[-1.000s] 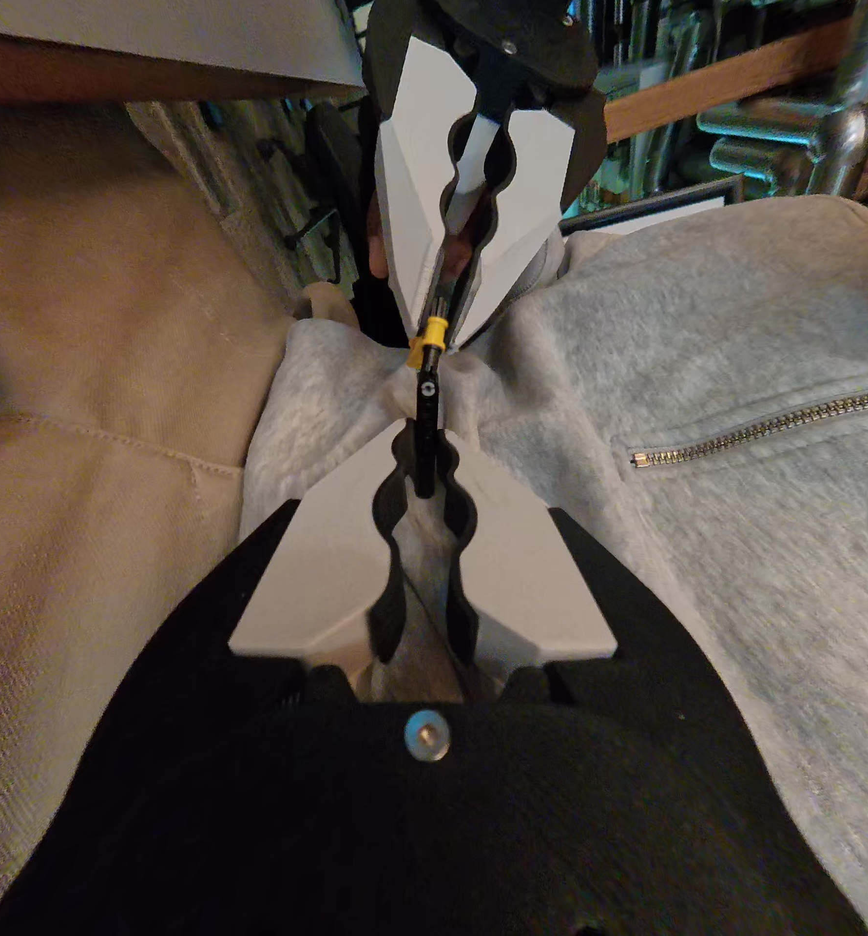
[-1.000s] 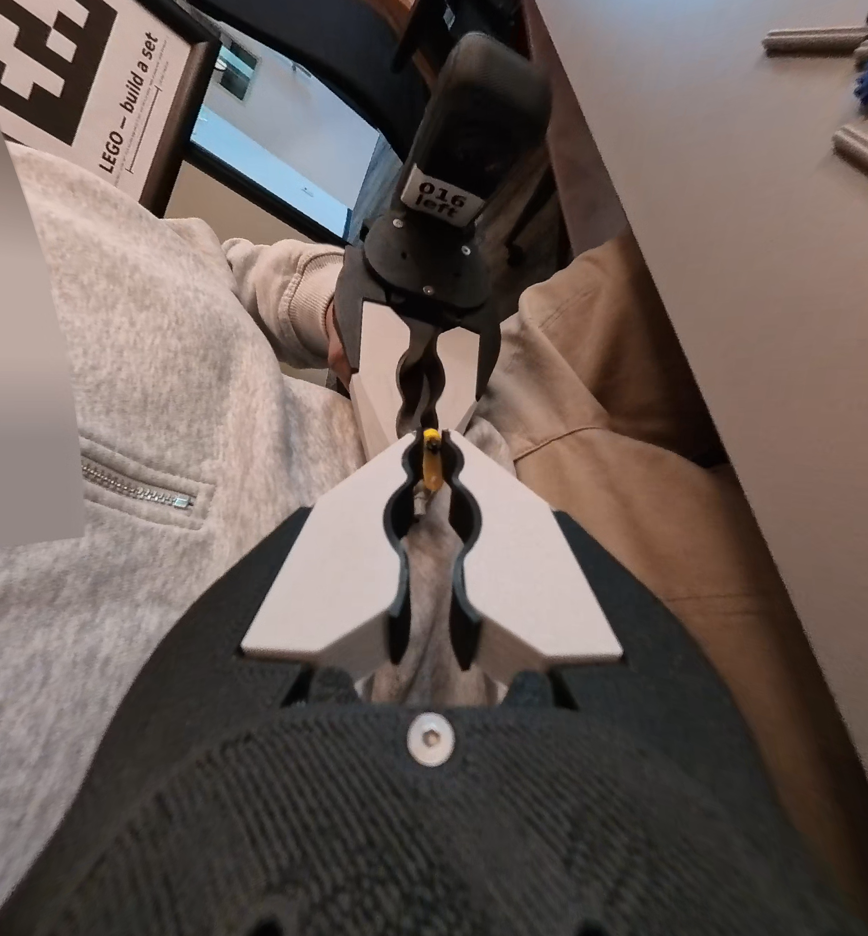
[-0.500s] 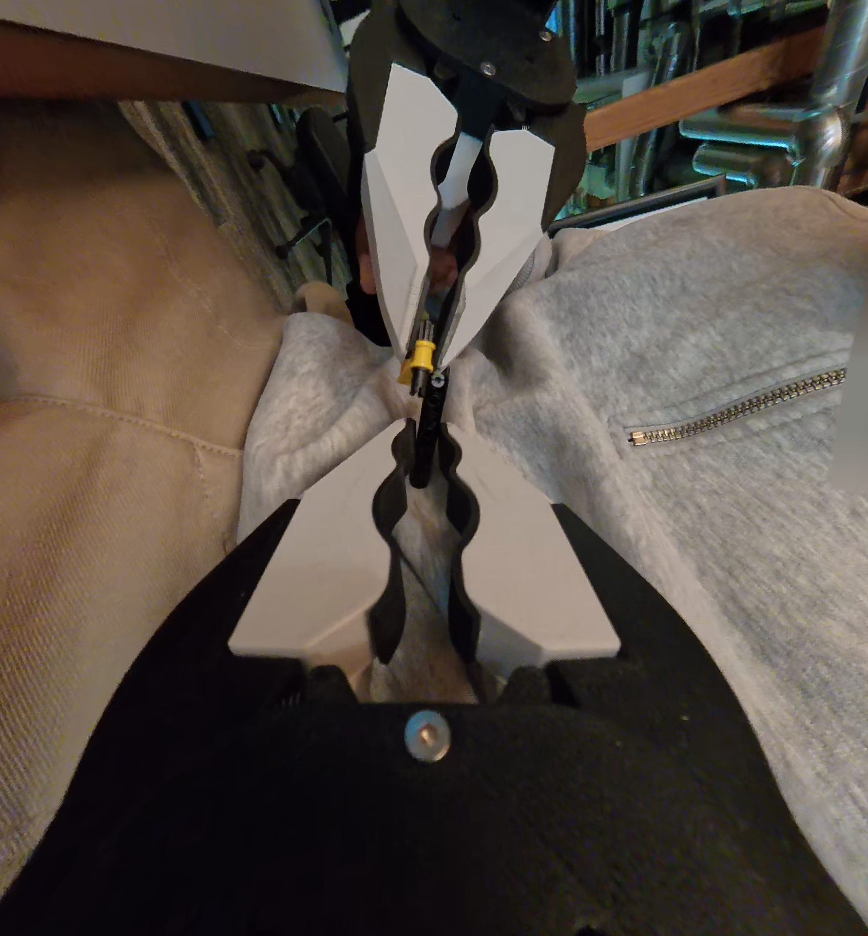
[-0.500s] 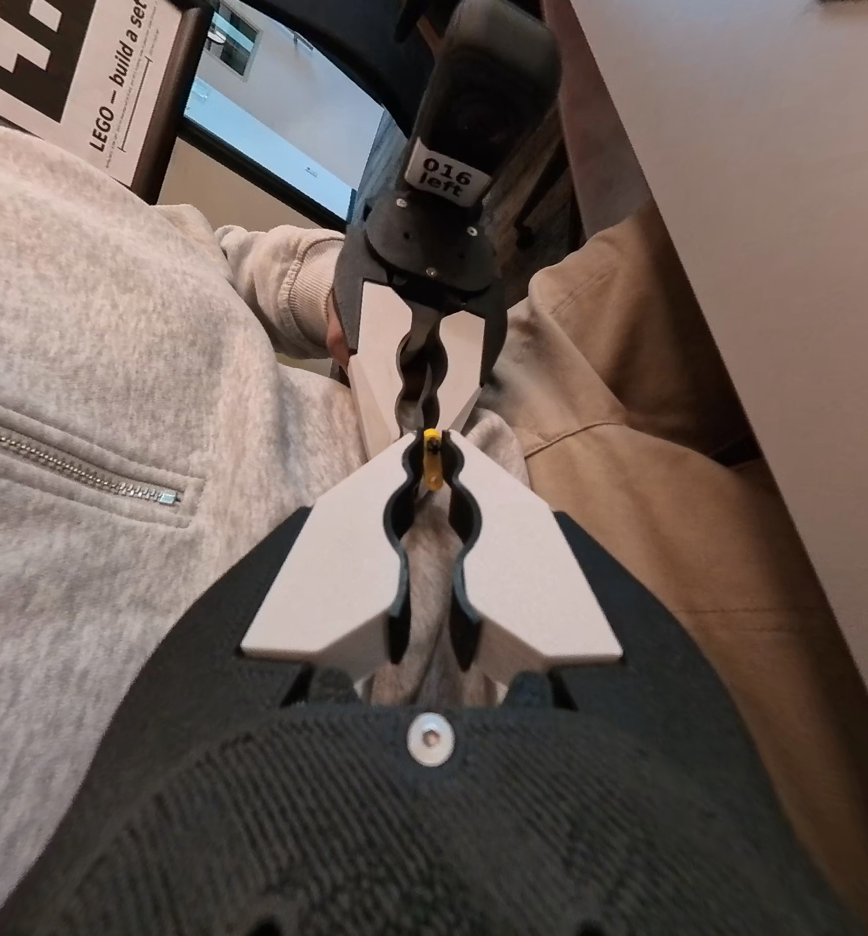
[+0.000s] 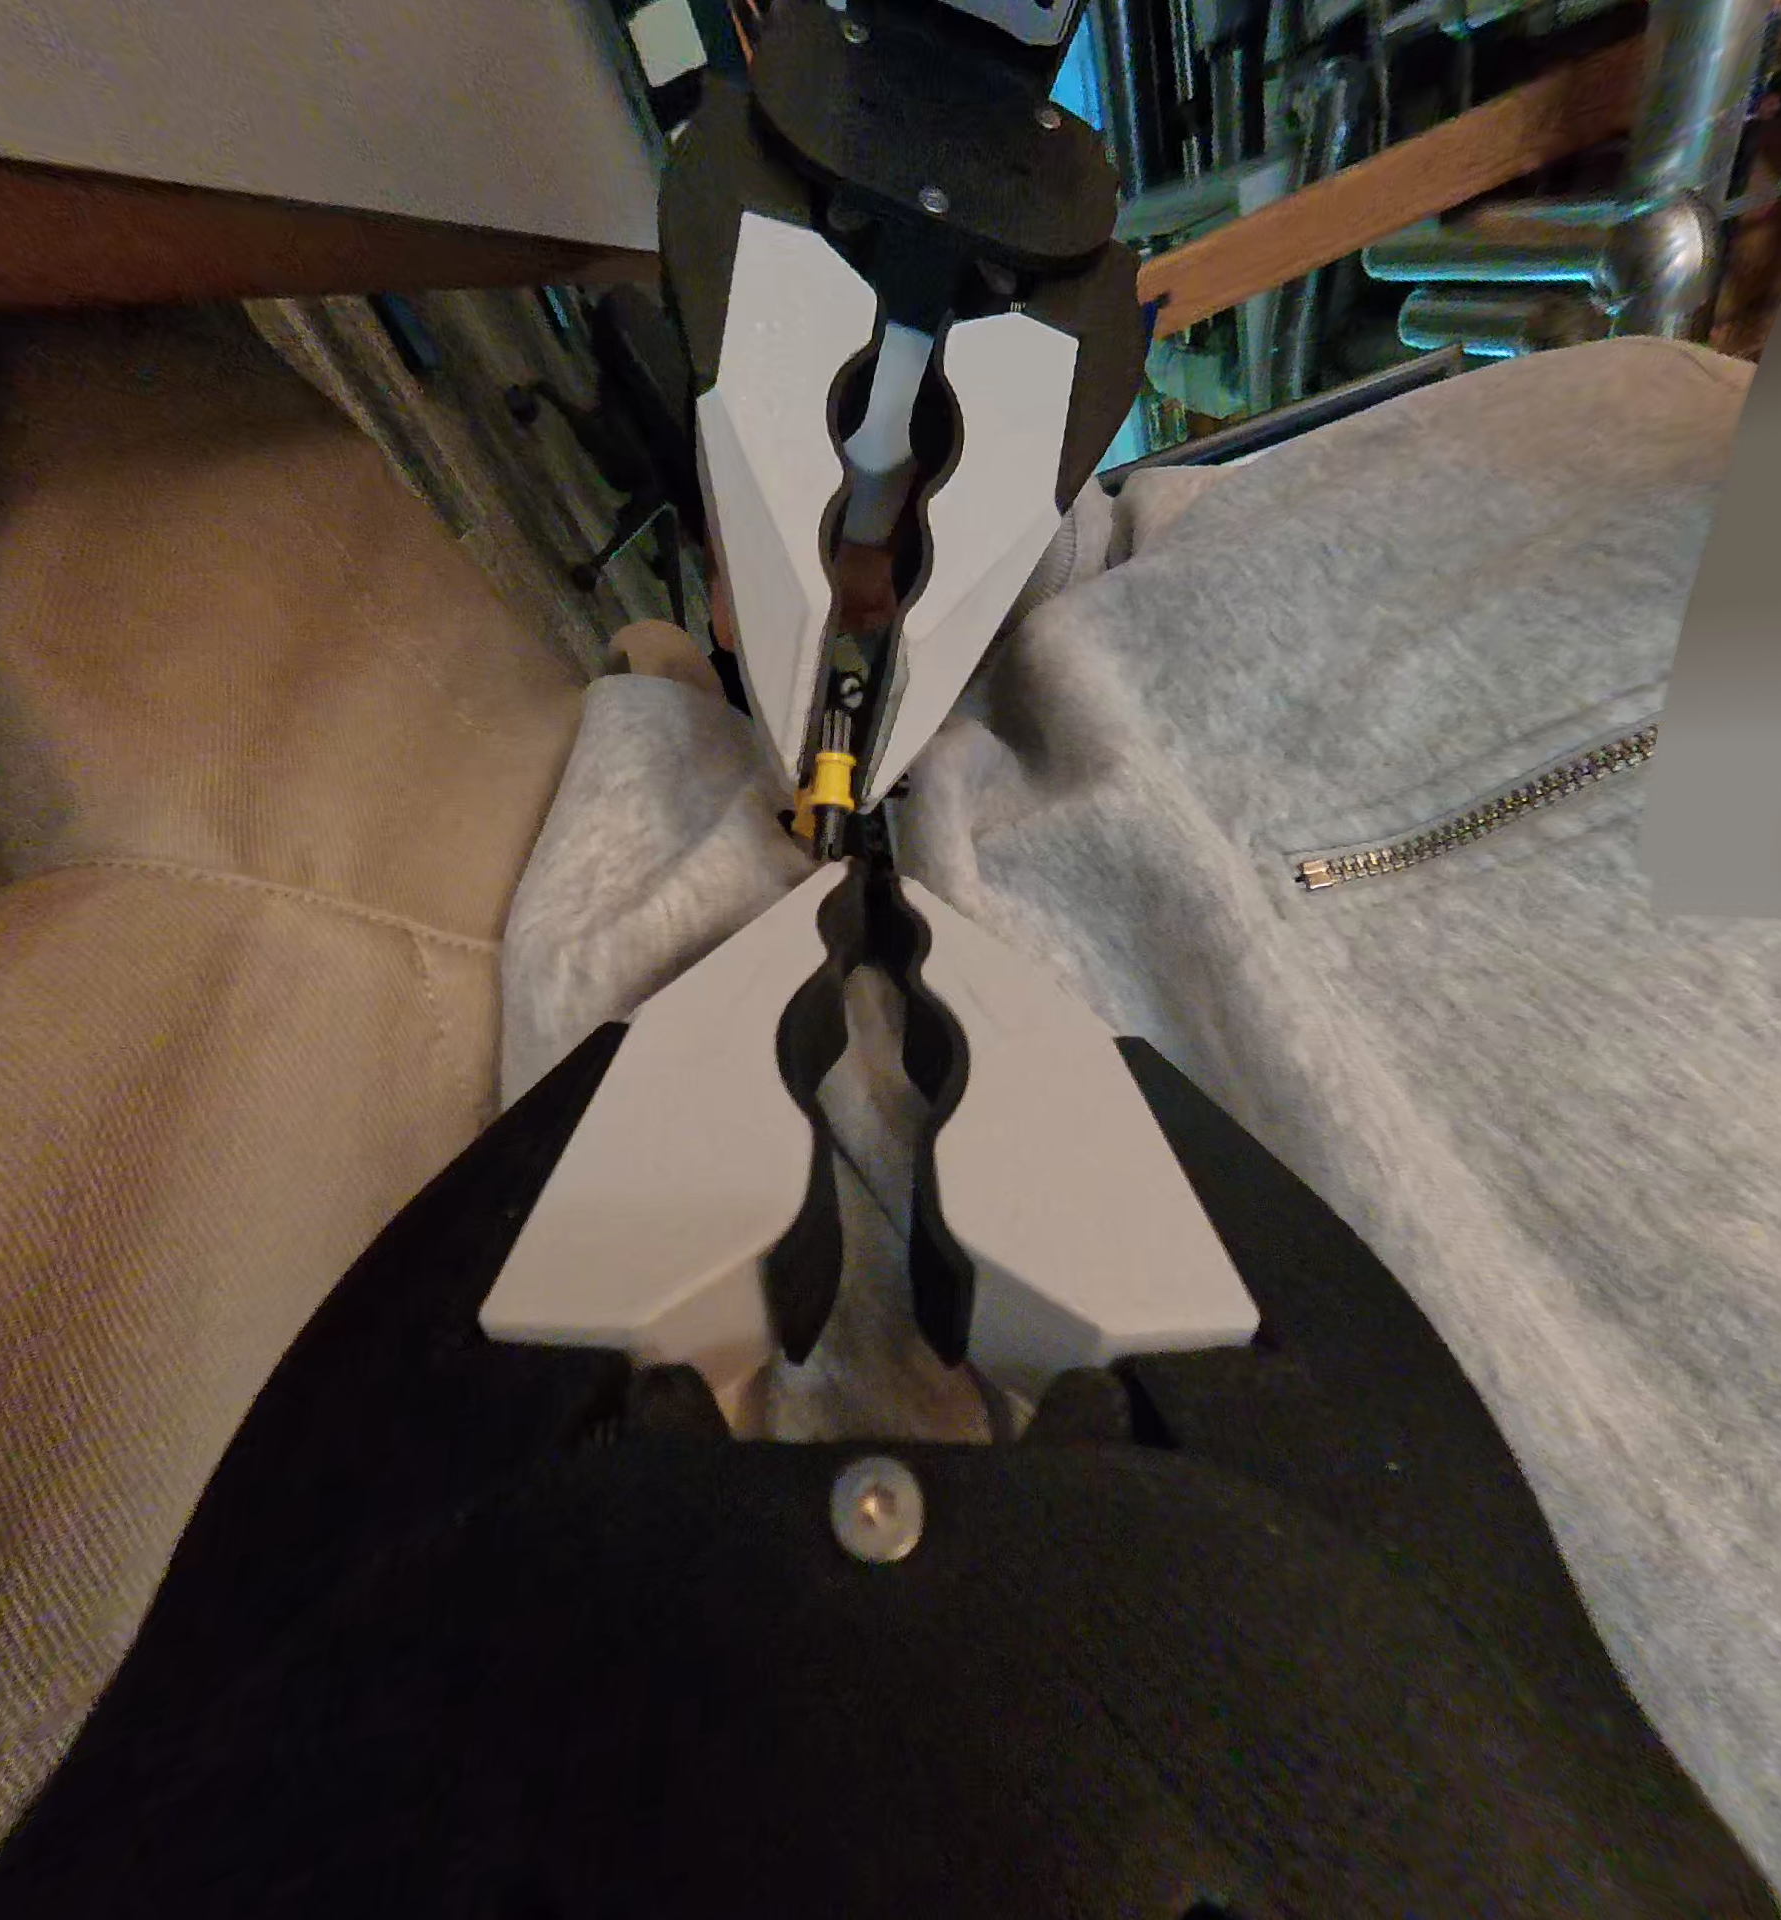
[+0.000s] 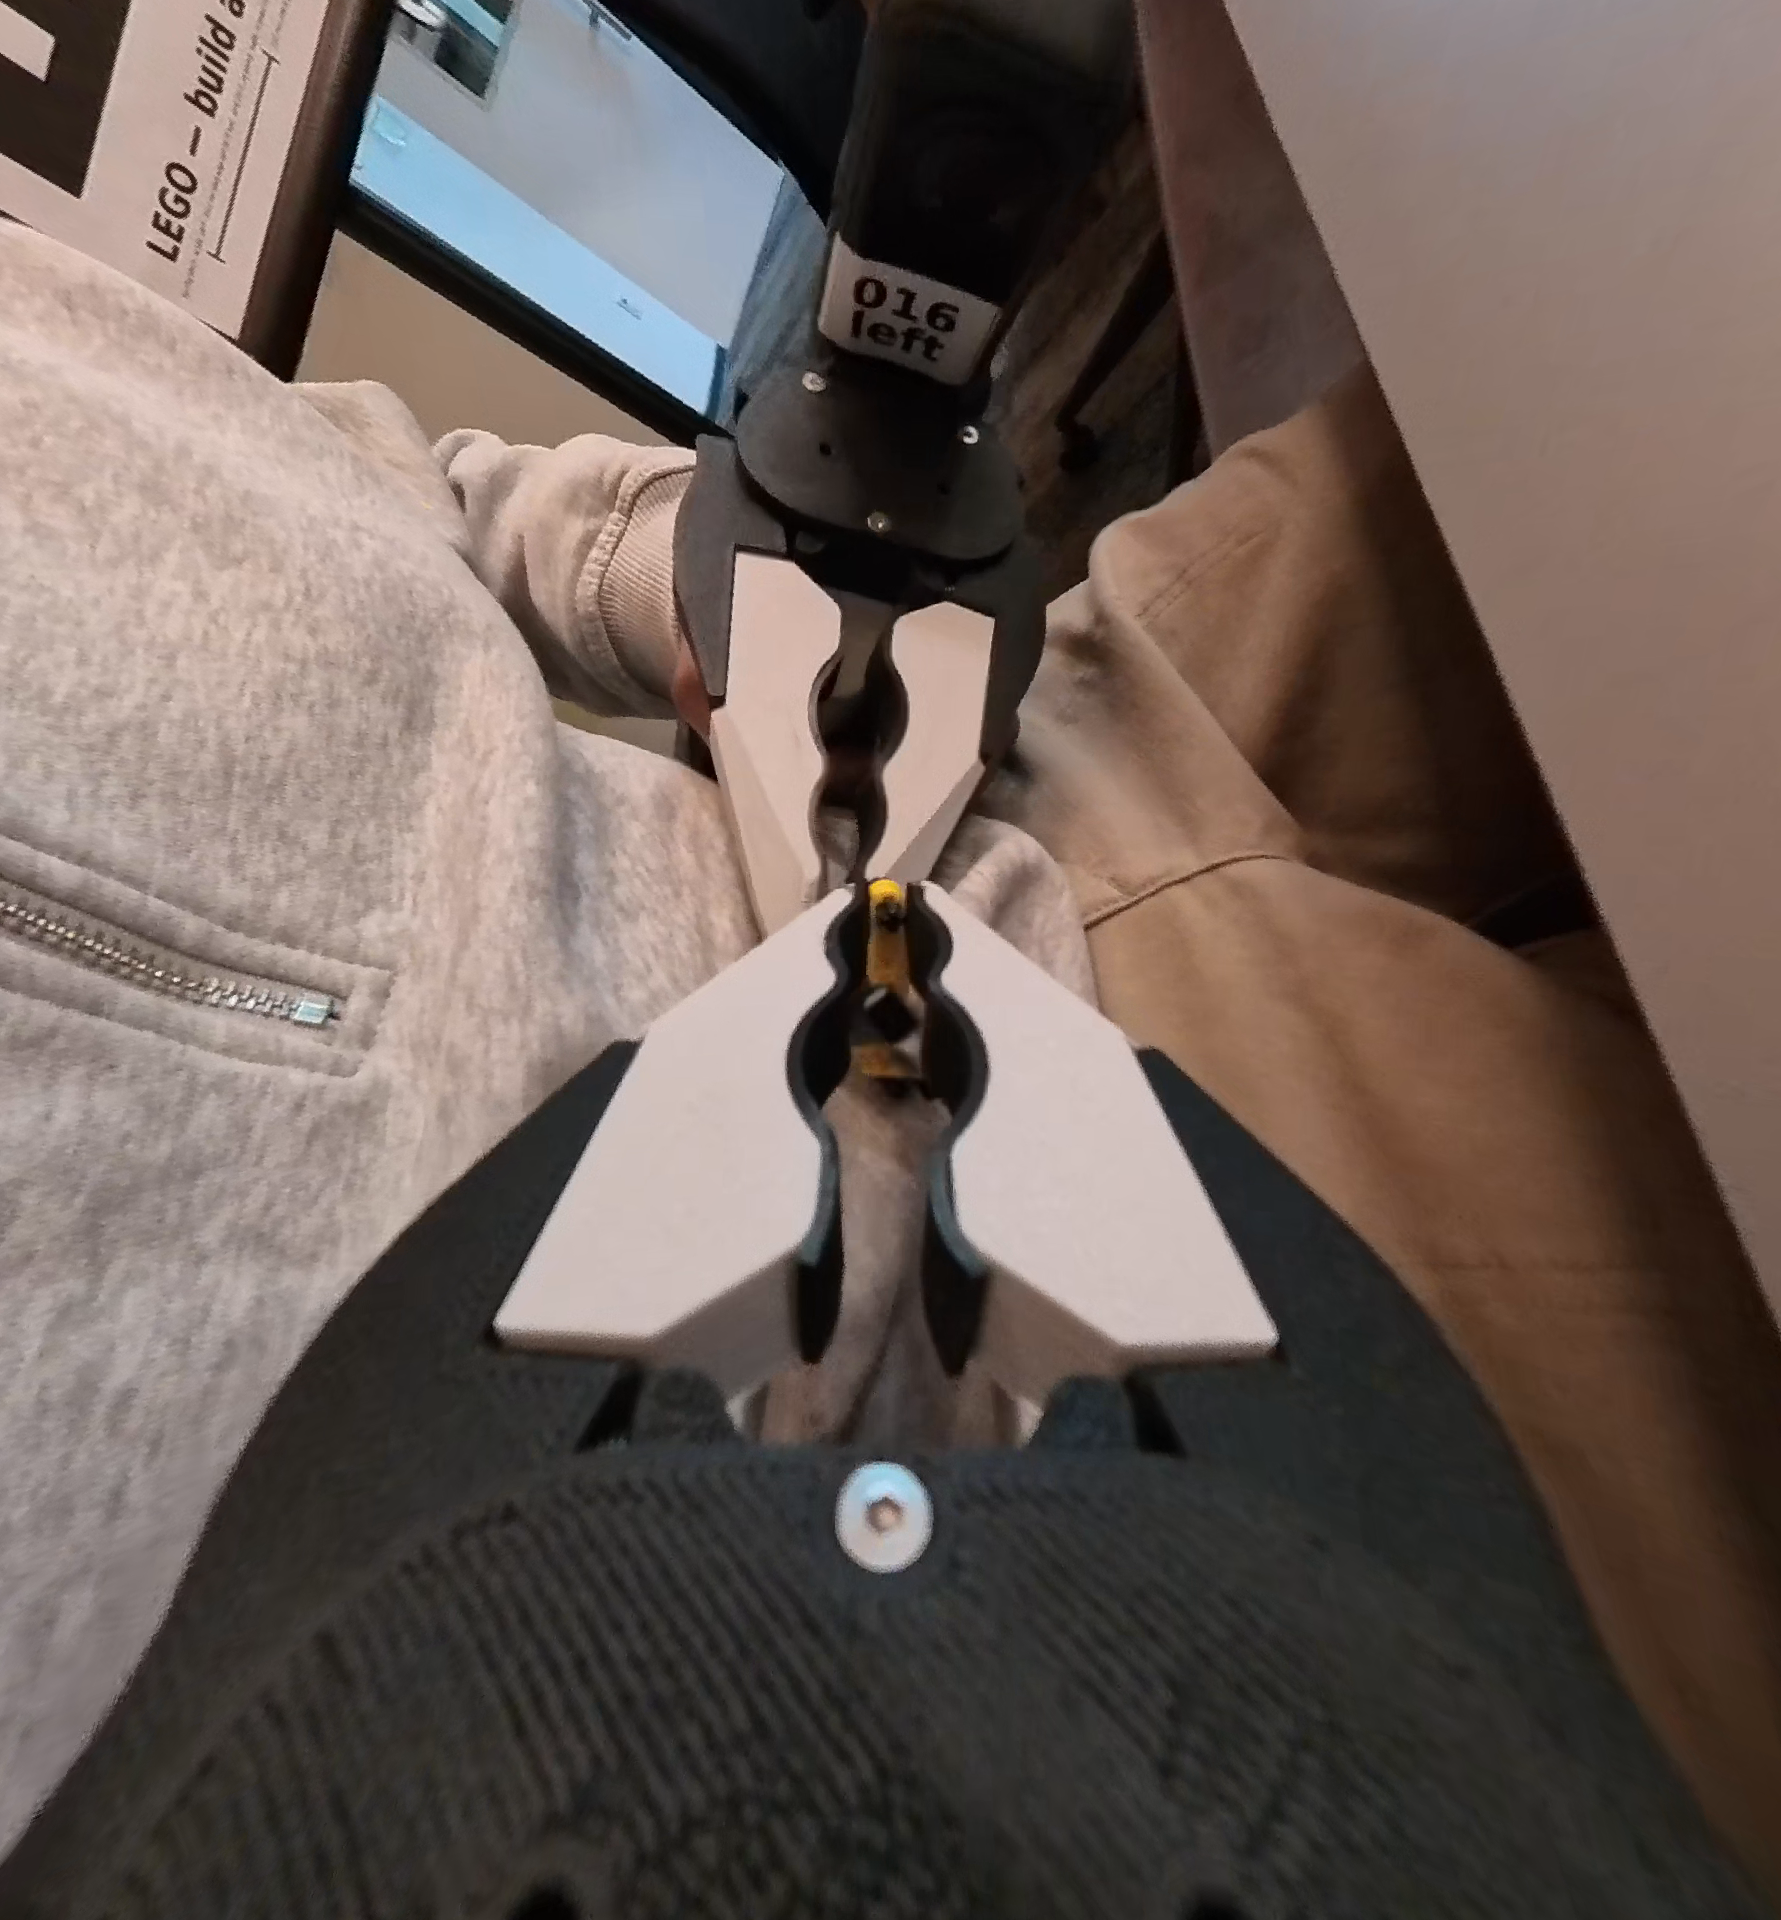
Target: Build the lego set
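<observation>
My left gripper is shut on a thin black lego beam, which sticks forward out of its tips. My right gripper is shut on a small yellow lego piece with a black pin in it. The two grippers meet tip to tip above a person's lap. In the left wrist view the right gripper comes down from the top with the yellow piece at its tips. The beam's far end reaches in between the right fingers. In the right wrist view the left gripper comes from above.
A grey fleece jacket with a zip pocket and tan trousers lie right behind the grippers. The grey table's edge runs along the right. A framed sign and a screen stand beyond, and metal pipes behind.
The two grippers have closed the gap and now stand tip to tip. The black beam's free end has slid in between the right fingers beside the yellow piece.
</observation>
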A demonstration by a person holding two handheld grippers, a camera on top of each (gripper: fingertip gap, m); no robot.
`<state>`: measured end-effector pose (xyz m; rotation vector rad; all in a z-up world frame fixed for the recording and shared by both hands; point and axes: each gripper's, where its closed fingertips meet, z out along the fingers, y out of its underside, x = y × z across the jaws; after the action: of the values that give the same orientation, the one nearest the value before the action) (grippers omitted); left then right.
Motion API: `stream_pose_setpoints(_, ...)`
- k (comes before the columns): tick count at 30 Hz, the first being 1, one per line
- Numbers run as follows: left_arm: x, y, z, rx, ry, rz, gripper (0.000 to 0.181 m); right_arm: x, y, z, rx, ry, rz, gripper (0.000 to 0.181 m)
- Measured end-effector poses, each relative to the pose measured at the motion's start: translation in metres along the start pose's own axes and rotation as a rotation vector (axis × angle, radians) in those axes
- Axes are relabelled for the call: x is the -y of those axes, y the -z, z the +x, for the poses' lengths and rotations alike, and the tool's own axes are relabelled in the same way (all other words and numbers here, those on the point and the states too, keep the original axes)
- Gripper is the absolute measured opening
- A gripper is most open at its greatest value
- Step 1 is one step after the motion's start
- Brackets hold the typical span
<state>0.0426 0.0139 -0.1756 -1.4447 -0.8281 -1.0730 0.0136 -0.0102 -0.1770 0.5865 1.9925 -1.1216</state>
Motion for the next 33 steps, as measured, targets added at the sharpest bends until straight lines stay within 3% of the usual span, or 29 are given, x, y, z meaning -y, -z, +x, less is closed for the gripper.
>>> stream_pose_setpoints(6, 0.001, -0.002, -0.008, 0.047, 0.046, -0.020, 0.015, -0.003, 0.000, 0.011, -0.012, -0.046, 0.041, 0.004)
stream_pose_setpoints(16, 0.008, -0.003, -0.008, -0.015, 0.293, 0.011, 0.013, -0.005, 0.003, 0.014, -0.053, -0.053, 0.077, 0.004)
stream_pose_setpoints(28, 0.004, -0.007, -0.021, 0.246, 0.200, -0.063, 0.016, -0.009, 0.004, 0.019, -0.131, -0.039, 0.056, 0.005)
stream_pose_setpoints(33, 0.003, -0.003, -0.021, 0.268, 0.194, -0.074, 0.009, -0.012, 0.005, 0.020, -0.133, -0.045, 0.052, 0.005)
